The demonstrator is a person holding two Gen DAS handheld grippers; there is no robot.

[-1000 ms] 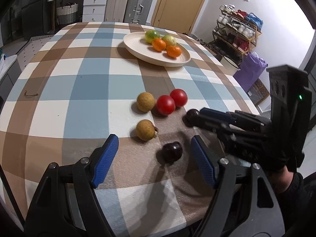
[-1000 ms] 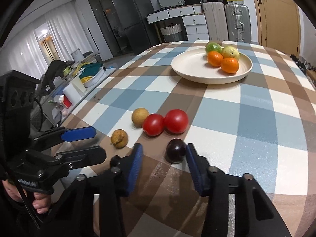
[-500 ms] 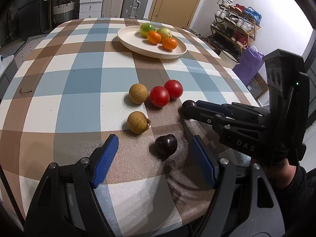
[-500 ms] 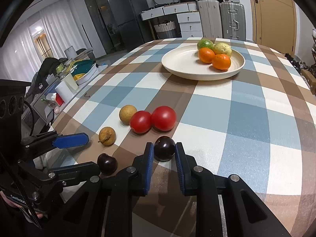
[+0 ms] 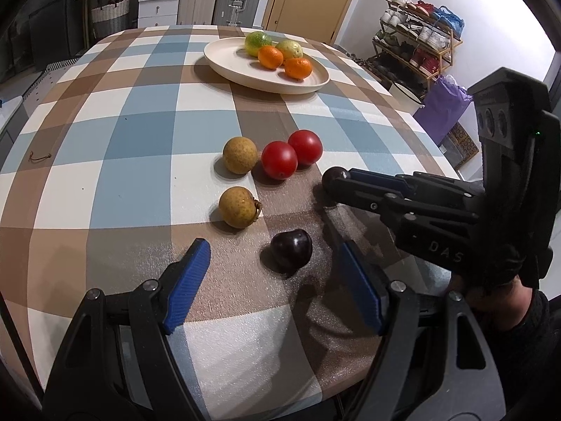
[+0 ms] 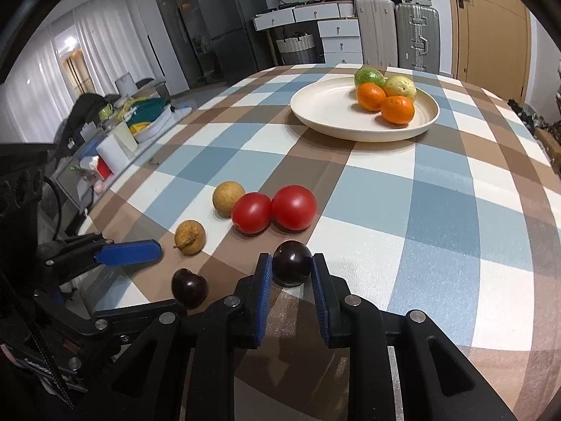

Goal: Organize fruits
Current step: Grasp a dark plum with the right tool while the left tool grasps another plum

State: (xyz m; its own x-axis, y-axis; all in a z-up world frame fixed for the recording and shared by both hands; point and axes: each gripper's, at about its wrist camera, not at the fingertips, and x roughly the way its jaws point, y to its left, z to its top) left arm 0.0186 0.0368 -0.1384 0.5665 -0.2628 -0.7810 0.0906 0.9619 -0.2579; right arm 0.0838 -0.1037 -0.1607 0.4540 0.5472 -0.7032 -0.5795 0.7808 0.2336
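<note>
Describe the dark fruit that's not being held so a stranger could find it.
On the checked table, near the edge, loose fruits sit short of the plate. The free dark cherry lies nearest, between the open left claw's blue pads; its twin is pinched in the right claw.

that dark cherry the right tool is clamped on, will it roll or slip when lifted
The dark cherry looks round and glossy, so it may slip between the flat blue pads of the right tool. It is pinched near the pad tips, so grip margin seems thin. If released on the table it would likely roll.
</note>
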